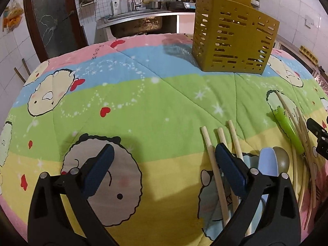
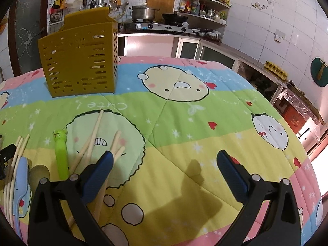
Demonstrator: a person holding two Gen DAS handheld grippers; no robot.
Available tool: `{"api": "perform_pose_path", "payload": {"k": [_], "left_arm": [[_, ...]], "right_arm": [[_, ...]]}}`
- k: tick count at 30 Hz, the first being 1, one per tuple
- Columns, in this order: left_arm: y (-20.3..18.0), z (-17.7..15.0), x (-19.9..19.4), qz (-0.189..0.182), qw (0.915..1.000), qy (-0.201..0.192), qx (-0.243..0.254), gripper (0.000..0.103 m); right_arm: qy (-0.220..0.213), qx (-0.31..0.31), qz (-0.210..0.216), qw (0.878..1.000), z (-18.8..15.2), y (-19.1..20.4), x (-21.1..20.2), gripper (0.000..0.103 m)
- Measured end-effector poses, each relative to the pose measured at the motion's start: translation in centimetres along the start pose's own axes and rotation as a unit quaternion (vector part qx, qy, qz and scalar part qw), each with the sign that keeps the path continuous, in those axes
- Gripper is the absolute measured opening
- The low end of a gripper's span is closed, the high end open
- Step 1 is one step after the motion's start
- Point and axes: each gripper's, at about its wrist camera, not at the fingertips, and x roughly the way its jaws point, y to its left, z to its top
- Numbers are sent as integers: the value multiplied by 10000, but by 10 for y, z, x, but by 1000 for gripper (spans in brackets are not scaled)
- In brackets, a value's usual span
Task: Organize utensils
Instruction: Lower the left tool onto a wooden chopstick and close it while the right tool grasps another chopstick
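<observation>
A mustard-yellow slotted utensil holder (image 1: 233,39) stands upright at the far side of the quilt-covered table (image 1: 143,106); it also shows in the right wrist view (image 2: 81,59). Cream chopsticks (image 1: 213,160), a pale blue spoon (image 1: 267,162), a metal spoon (image 1: 283,160) and a green frog-handled utensil (image 1: 289,131) lie loose near the front. My left gripper (image 1: 164,162) is open and empty, its right finger over the chopsticks. My right gripper (image 2: 164,168) is open and empty, with more chopsticks (image 2: 94,139), the frog utensil (image 2: 61,153) and blue spoon (image 2: 20,182) to its left.
Behind the table are a steel sink (image 1: 135,23) and a counter with a stove and pot (image 2: 143,12). Shelves with bottles (image 2: 196,6) and low cabinets (image 2: 256,78) run along the right wall. The table edge drops off at the right (image 2: 307,164).
</observation>
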Motion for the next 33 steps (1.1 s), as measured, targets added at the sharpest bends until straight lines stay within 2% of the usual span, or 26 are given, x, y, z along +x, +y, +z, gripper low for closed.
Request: {"api": "perform_pose_path", "payload": {"k": [1, 4, 8, 15, 21, 23, 26, 28, 30, 33], "left_arm": [[0, 0, 0, -20, 10000, 20, -8, 92], [-1, 0, 0, -19, 10000, 37, 1, 90], [-6, 1, 2, -34, 9998, 120, 122, 81], [-6, 5, 1, -125, 9997, 219, 20, 69], [-12, 7, 1, -107, 9994, 316, 101, 61], [-12, 9, 2, -125, 9992, 361, 82, 59], [-15, 13, 2, -161, 9988, 451, 133, 48], [-20, 17, 2, -199, 9982, 531, 203, 39], [-25, 19, 3, -253, 9975, 598, 270, 24], [-32, 21, 4, -219, 9969, 667, 343, 15]], "right_arm": [[11, 2, 5, 10000, 0, 0, 0, 98], [108, 4, 30, 9999, -1, 0, 3, 86], [227, 8, 113, 9997, -1, 1, 7, 74], [-35, 173, 360, 9992, 7, -1, -8, 73], [250, -200, 457, 9984, 7, 24, 3, 73], [334, -237, 472, 9980, 9, 26, 7, 61], [433, -274, 523, 9973, 12, 28, 11, 48], [487, -269, 549, 9969, 14, 28, 14, 45], [575, -246, 592, 9963, 18, 29, 18, 39], [729, -224, 650, 9950, 23, 31, 25, 34]]}}
